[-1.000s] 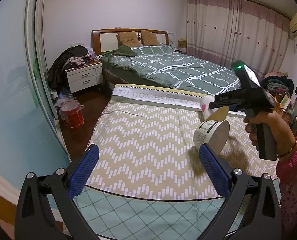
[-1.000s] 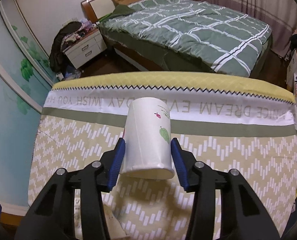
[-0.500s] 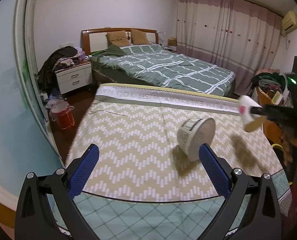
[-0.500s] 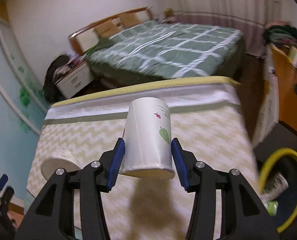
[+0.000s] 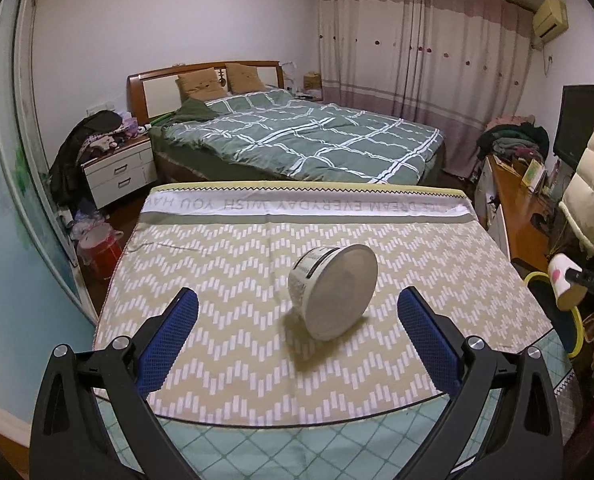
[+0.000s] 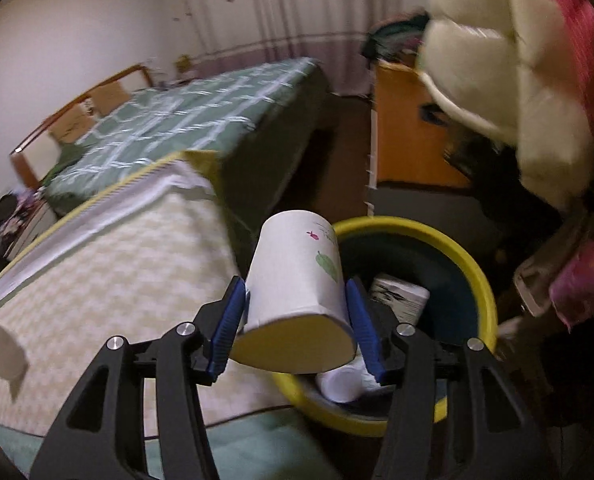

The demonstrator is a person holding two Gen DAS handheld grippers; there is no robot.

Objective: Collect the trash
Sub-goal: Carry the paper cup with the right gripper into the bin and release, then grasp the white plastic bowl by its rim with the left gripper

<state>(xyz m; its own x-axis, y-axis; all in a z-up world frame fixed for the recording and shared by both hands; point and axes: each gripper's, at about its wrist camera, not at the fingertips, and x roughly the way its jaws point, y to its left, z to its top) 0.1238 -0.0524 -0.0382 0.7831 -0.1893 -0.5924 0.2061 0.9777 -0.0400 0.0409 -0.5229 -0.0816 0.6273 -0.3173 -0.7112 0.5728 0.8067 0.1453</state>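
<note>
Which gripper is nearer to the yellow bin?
Right. The right gripper holds a cup over the bin; the left gripper is over the table, facing a tub.

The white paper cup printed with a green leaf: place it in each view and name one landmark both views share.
Left wrist view: white paper cup at the far right edge, beside the yellow-rimmed bin.
Right wrist view: cup centre, between the right tongs, over the bin.
Shared landmark: green checked bed.

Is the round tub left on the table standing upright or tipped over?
Tipped over. The round tub lies on its side on the zigzag tablecloth, one flat circular end facing the left wrist camera, label band on top.
</note>
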